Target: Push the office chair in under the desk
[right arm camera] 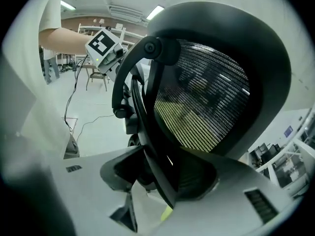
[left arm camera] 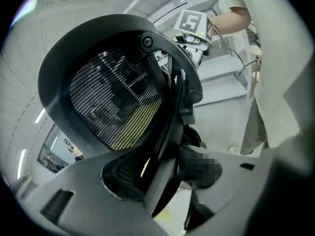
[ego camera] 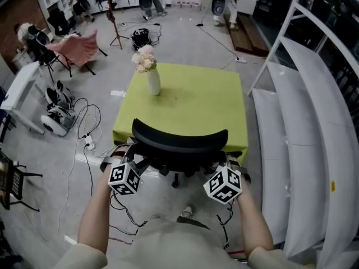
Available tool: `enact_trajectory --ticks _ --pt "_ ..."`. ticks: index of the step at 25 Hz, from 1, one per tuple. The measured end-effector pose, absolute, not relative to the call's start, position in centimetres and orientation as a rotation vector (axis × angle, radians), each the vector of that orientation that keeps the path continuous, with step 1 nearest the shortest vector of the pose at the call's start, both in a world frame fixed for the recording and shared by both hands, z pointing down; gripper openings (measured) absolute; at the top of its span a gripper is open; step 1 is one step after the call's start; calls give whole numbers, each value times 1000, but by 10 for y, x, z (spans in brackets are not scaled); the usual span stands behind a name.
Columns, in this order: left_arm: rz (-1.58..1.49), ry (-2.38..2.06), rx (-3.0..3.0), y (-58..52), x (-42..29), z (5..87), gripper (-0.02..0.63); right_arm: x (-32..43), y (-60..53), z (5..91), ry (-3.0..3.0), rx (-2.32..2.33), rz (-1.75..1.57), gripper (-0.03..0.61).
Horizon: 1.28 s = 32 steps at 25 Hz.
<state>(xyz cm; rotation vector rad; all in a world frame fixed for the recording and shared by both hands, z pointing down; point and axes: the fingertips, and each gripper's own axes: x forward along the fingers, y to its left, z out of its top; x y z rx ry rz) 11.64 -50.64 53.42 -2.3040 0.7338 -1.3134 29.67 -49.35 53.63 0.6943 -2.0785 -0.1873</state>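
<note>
You are holding both sets of jaws spread: the left gripper point(left arm camera: 162, 193) and right gripper point(right arm camera: 157, 195) are each straddling a back strut of the chair point(ego camera: 179, 142), not pinching it, probably to brace for a square shove. The chair is standing at the desk's point(ego camera: 196, 100) 6 o'clock edge. Only the head view is showing the desk; only the gripper views are showing the struts.

Bright, even indoor light, soft shadows. In the right gripper view ceiling strip lights point(right arm camera: 156, 11) glare at twelve o'clock. Both gripper views bulge, corners black, foreground blurred.
</note>
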Motion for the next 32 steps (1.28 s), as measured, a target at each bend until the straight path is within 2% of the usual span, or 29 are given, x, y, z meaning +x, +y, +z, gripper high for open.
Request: enact_trajectory --ticks 17,32 --pt "-1386 808 -2304 -545 97 534 230 277 -527 533 -2133 606 -251 173" --pt "-1371 744 -2305 -539 91 538 218 272 -525 539 -2067 710 -180 187"
